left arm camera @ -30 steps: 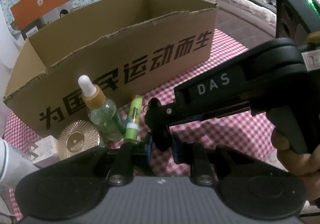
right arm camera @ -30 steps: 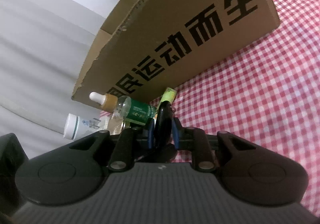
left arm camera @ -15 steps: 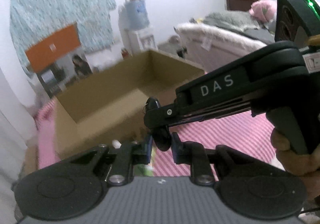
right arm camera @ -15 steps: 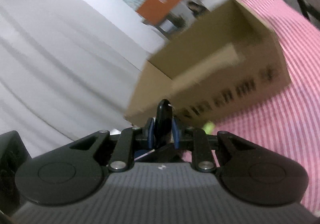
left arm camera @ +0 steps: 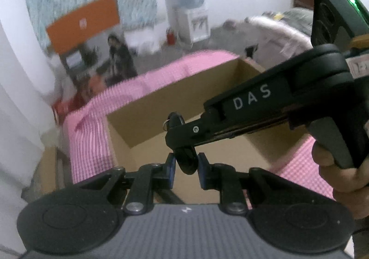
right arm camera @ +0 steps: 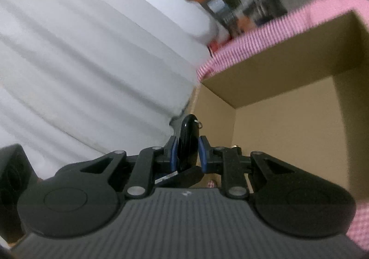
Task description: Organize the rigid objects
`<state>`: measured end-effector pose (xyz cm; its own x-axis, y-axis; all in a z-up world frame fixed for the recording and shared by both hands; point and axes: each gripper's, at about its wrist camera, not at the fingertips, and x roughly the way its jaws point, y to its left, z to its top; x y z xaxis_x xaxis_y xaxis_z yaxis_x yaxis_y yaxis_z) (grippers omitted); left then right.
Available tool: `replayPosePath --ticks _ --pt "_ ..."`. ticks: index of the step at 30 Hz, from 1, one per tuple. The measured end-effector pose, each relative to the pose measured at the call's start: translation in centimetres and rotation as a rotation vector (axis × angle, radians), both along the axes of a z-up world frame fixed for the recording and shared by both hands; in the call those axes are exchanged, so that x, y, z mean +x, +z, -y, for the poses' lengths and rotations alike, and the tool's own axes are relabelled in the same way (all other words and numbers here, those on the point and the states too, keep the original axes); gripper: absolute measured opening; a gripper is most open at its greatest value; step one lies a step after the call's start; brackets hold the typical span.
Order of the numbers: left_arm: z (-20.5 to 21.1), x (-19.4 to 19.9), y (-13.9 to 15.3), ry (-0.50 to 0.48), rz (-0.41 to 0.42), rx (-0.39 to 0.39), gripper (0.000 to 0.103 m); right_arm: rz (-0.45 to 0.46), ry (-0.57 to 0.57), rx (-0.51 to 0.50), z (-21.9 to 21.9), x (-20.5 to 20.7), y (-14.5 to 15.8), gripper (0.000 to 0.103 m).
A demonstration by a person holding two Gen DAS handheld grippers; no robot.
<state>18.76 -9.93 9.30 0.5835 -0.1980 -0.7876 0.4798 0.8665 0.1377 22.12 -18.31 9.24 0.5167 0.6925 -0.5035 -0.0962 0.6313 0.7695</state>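
Key fob (right arm camera: 188, 143), small, black and hard, is pinched by both the left gripper (left arm camera: 186, 170) and right gripper (right arm camera: 188, 151) above the open cardboard box (left arm camera: 184, 97); it looks light and smooth-sided, best gripped across its flat faces.

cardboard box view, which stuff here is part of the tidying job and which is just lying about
In the job:
- black key fob, pinched by both the left gripper and the right gripper
- cardboard box, open below them

Lying about:
- pink checked cloth
- orange board
- water dispenser
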Motion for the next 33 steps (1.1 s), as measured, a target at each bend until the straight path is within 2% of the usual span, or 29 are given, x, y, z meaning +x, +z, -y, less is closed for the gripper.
replayPosePath --ticks 4,9,13,15,19,25,27,29,33 --pt "-1.1 4.3 -2.2 0.044 -0.092 0.026 0.021 -0.122 0.018 0.007 -1.5 5.0 -2.7 0.018" --pt "-1.7 8.3 -4.4 0.09 -0.158 0.075 0.02 -0.234 0.013 -0.005 -3.2 9.4 -6.1 0.018" --pt "-1.3 9.0 -5.2 0.087 -0.165 0.113 0.025 -0.278 -0.007 -0.022 -4.0 11.2 -8.1 0.019" --pt "-1.0 8.7 -5.2 0.085 -0.154 0.135 0.035 -0.298 -0.006 -0.014 -4.0 11.3 -8.7 0.019" --pt "-0.9 8.3 -4.8 0.085 -0.148 0.129 0.039 -0.309 -0.019 -0.018 -4.1 11.2 -9.0 0.019" --pt "-1.1 7.2 -2.9 0.084 -0.119 0.09 0.049 -0.252 -0.033 0.007 -2.6 9.9 -7.1 0.02" --pt "-1.3 6.2 -1.7 0.078 -0.103 0.066 0.057 -0.217 -0.037 0.005 -1.8 8.7 -5.8 0.02" --pt "-1.6 4.8 -0.4 0.067 -0.09 0.031 0.069 -0.16 -0.044 0.006 -0.7 6.9 -4.1 0.02" --pt "-2.5 0.8 2.8 0.036 -0.024 -0.032 0.076 -0.039 -0.049 0.007 2.0 1.6 -0.6 0.021"
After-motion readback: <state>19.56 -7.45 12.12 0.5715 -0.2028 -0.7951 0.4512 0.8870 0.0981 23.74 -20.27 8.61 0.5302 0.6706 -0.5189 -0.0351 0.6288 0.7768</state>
